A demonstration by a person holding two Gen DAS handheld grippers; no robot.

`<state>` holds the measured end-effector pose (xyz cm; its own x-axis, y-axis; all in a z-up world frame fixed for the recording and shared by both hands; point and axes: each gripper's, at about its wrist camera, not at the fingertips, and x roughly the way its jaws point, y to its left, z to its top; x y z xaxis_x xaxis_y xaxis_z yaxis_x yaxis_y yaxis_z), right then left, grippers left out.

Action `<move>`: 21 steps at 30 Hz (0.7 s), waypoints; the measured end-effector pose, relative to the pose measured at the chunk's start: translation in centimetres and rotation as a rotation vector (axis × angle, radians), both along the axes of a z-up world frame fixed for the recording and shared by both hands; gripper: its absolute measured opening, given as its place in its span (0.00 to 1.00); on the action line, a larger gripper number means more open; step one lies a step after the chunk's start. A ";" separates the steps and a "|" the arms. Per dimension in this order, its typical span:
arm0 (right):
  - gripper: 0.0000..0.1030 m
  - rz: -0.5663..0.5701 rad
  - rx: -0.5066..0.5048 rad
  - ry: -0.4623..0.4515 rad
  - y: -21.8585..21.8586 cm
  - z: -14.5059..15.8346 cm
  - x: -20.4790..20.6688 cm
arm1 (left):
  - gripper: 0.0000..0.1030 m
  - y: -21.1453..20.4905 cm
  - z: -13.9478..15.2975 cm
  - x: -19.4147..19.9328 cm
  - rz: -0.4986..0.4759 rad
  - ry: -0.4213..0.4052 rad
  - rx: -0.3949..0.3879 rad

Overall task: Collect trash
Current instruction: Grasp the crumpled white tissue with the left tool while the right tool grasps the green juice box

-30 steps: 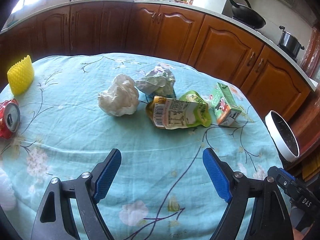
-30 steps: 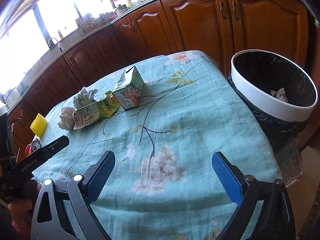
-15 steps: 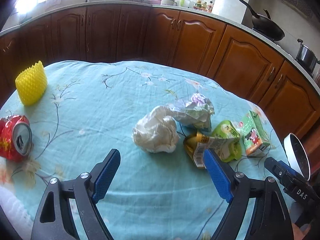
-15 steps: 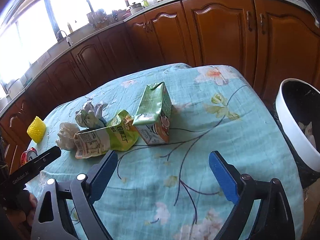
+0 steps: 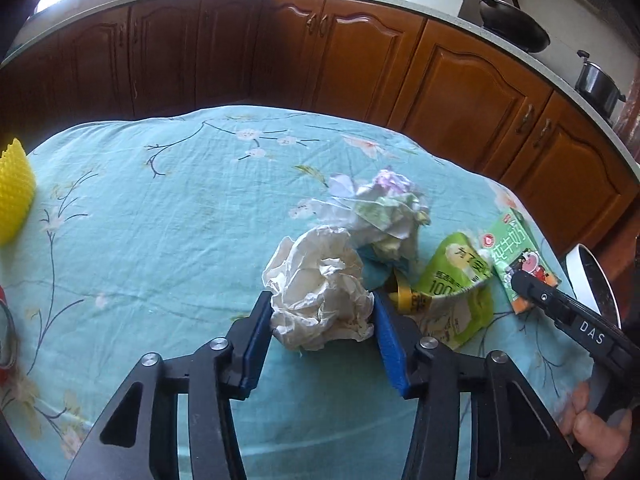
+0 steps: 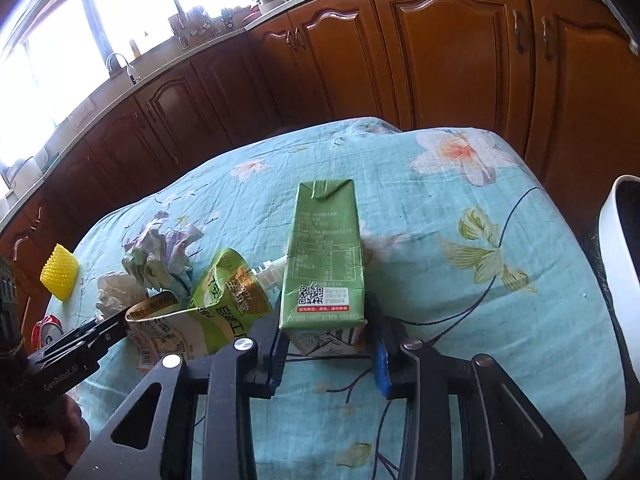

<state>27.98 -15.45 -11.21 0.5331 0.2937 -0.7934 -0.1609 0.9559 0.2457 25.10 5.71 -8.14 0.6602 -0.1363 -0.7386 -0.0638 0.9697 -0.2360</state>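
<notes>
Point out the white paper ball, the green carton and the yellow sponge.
white paper ball (image 5: 320, 292), left wrist view, middle of its crumpled front.
green carton (image 6: 325, 256), right wrist view, the printed side panel.
yellow sponge (image 6: 60, 276), right wrist view, its bumpy side.

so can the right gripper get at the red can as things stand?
Probably not. The right gripper is closing around the green milk carton, and the red can lies across the table beyond the left gripper.

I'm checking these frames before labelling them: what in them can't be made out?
- Red can: left wrist view, cut off by the left edge.
- Bin: right wrist view, inside cut off by the right edge.
- Green pouch: left wrist view, lower part hidden behind a jaw.
- Carton: right wrist view, base hidden between closing jaws.
</notes>
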 end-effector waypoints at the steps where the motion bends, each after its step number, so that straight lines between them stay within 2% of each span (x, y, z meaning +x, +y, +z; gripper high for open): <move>1: 0.33 -0.002 -0.003 -0.010 -0.3 0.3 -0.4 | 0.44 -0.5 0.1 -0.2 -0.019 -0.001 -0.003; 13: 0.30 -0.058 -0.012 -0.078 -7.2 3.2 -5.2 | 0.42 -7.9 1.4 -3.0 -0.263 -0.017 -0.075; 21: 0.30 -0.137 0.011 -0.094 -12.5 4.4 -8.1 | 0.42 -12.2 2.4 -3.8 -0.392 -0.032 -0.080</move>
